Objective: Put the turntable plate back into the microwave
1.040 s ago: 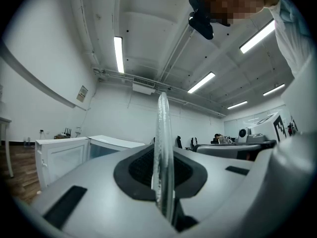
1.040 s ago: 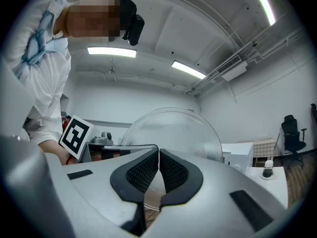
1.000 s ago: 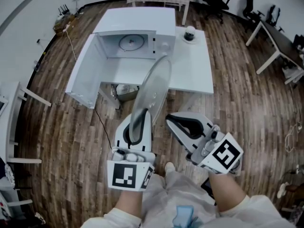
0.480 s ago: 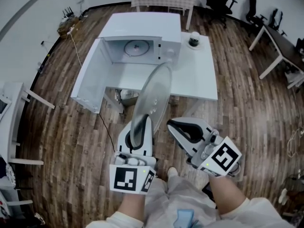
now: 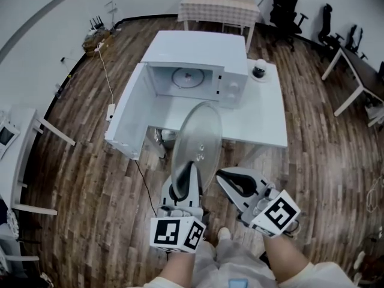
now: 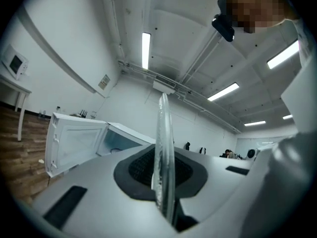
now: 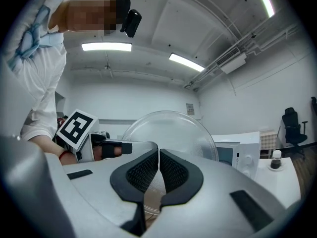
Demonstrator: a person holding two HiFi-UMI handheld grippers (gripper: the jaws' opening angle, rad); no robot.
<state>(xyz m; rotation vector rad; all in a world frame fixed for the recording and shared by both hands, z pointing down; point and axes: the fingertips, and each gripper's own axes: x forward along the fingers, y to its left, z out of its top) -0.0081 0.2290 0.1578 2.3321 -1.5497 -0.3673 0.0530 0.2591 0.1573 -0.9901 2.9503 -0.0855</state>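
Note:
The clear glass turntable plate (image 5: 198, 140) stands on edge, its lower rim clamped in my left gripper (image 5: 187, 168). In the left gripper view the plate (image 6: 162, 148) shows edge-on between the dark pads. The white microwave (image 5: 201, 71) sits on the white table (image 5: 258, 122) ahead, its door (image 5: 127, 117) swung wide to the left and its cavity showing a round hub. My right gripper (image 5: 222, 175) hangs just right of the plate, shut with nothing in it. Past the right gripper (image 7: 158, 152) I see the plate (image 7: 171, 128) and the microwave (image 7: 240, 150).
A small dark-topped jar (image 5: 259, 69) stands on the table right of the microwave. A metal bin (image 5: 166, 137) sits under the table. A cable (image 5: 141, 176) runs over the wooden floor. Another table (image 5: 219, 8) and office chairs (image 5: 285, 5) stand behind.
Both grippers and the plate have sunk lower in the head view. The plate has rolled slightly. The microwave and table have slid down and right in the picture.

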